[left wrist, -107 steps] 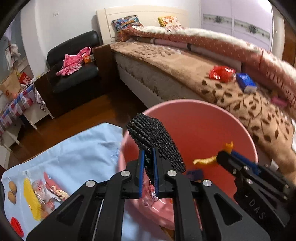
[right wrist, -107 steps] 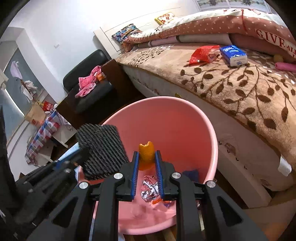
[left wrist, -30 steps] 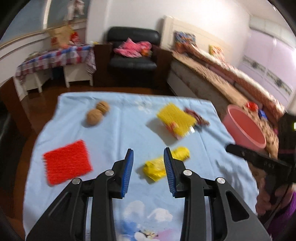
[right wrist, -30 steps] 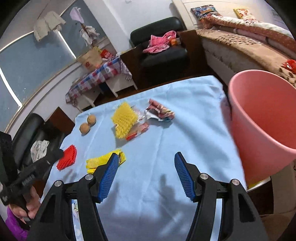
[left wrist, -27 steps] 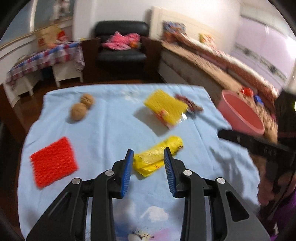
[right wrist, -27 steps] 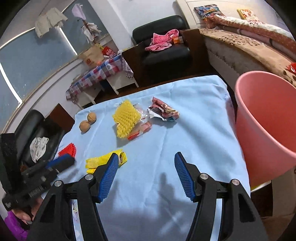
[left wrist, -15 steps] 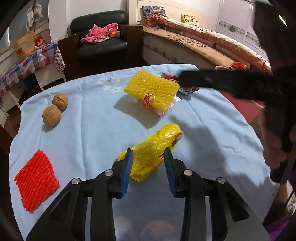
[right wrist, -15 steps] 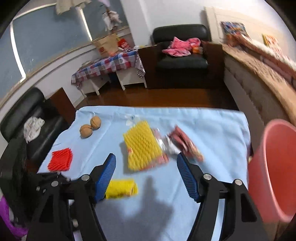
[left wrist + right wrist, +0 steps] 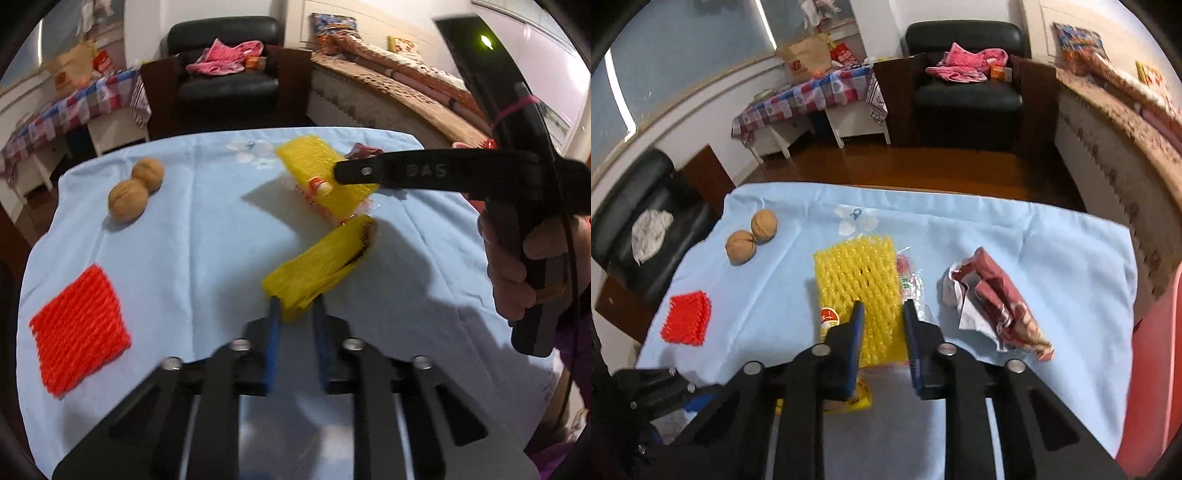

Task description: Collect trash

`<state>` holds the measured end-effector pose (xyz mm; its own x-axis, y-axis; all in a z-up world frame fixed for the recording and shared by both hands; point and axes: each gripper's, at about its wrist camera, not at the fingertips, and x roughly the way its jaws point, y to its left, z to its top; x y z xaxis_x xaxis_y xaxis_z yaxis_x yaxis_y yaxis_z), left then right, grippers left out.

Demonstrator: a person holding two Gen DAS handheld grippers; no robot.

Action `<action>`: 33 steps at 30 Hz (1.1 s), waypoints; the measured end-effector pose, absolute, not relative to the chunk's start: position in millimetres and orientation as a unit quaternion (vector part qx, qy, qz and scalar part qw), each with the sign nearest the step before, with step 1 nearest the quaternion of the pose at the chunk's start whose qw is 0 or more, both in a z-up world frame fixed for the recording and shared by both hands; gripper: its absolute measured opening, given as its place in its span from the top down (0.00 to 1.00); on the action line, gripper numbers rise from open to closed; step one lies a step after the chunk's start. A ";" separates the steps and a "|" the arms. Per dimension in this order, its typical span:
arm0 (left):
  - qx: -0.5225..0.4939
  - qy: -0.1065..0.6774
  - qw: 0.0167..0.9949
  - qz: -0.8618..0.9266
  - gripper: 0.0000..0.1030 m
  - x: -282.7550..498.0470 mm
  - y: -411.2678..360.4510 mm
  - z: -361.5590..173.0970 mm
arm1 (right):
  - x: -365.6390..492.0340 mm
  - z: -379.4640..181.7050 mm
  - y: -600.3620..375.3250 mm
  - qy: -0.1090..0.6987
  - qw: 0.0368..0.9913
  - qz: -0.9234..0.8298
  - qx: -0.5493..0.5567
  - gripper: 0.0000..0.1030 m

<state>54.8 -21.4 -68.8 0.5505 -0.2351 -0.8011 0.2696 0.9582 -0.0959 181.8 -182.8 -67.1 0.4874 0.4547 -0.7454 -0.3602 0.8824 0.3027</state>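
Yellow crinkly plastic wrapper [image 9: 320,262], light and slippery at the blue-clothed counter's [image 9: 207,240] centre, sits between the closing left jaws [image 9: 295,306], while the right jaws [image 9: 882,314] close around the soft yellow foam net [image 9: 860,280] at twelve o'clock.

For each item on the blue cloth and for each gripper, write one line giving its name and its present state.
Left gripper: jaws closing on the yellow wrapper, its far end lifted.
Right gripper: jaws closing over the yellow foam net, which lies flat.
Red foam net: flat, untouched.
Two walnuts: whole, touching each other.
Maroon wrapper: crumpled, lying loose.
Blue cloth: spread out, creased.
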 end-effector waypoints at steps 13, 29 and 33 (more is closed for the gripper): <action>-0.010 0.412 0.901 -0.135 0.99 28.6 -8.4 -35.6 | 129.6 -29.7 -227.8 0.396 0.875 0.245 0.132 0.93; 0.006 0.422 0.895 -0.144 0.56 34.2 -31.3 -34.9 | 81.1 -8.7 -282.4 0.369 0.893 0.208 0.155 0.93; 0.026 0.447 0.882 -0.145 0.55 53.3 -41.9 -54.9 | 74.0 -12.5 -296.5 0.373 0.895 0.192 0.154 0.92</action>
<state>53.3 -41.9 -54.9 0.5582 -0.2323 -0.7965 0.2791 0.9566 -0.0834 74.0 -296.5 -12.5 0.6477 0.4588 -0.6083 -0.2296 0.8788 0.4183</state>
